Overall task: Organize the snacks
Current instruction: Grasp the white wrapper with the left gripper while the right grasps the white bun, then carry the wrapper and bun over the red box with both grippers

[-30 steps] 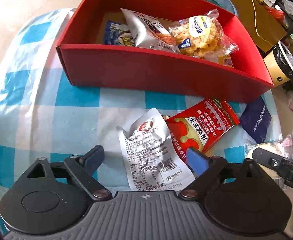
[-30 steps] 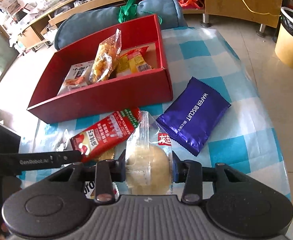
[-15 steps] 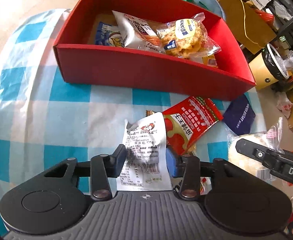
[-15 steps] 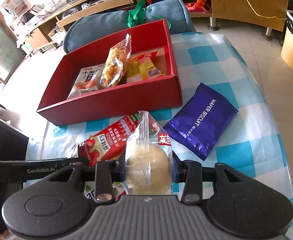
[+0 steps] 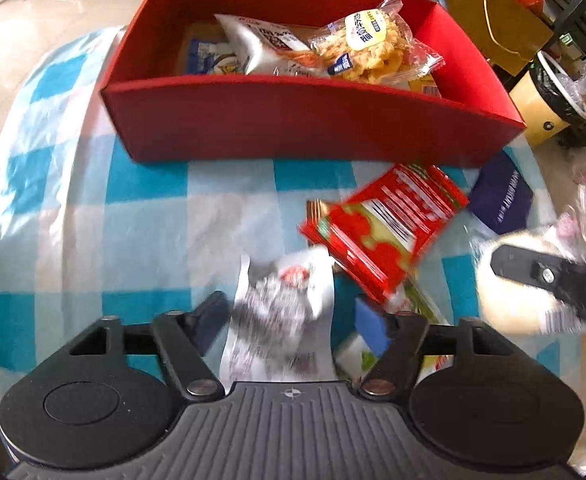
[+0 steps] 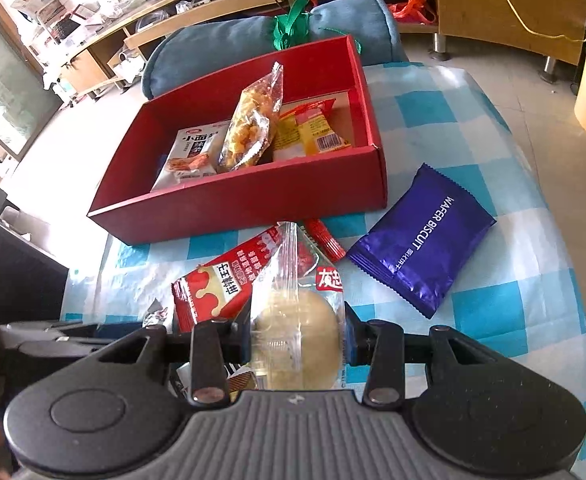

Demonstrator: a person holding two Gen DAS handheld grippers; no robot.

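Left wrist view: blue-and-white checked cloth over the worktop [image 5: 73,216], with bare floor and cluttered shelving beyond. At the far side, an open red cardboard box [image 5: 293,128], already loaded with several snack packs. At the near edge, the left tool [image 5: 291,314], spread and just been opening wider. Between its jaws but not pinched, a crinkled silver-white foil snack packet [image 5: 281,320], blurred. Just right of that, a glossy red foil snack packet [image 5: 381,224], tilted and blurred too.

Judged light, thin and slippery, with foil that buckles rather than resists. Best taken across the narrow width at mid-body or by a crimped end seal, low against the cloth.

Right wrist view: same checked cloth, with a blue cushion and wooden cabinets behind the box. Right tool [image 6: 297,340] pressed onto a pale round bun in clear plastic wrap [image 6: 297,320], held at the near edge of the worktop. To the right, lying flat and apart, a purple foil wafer biscuit packet [image 6: 421,240].

Bun likely soft and easily squashed, with a slick wrapper. Only a light pinch across the widest part advisable.
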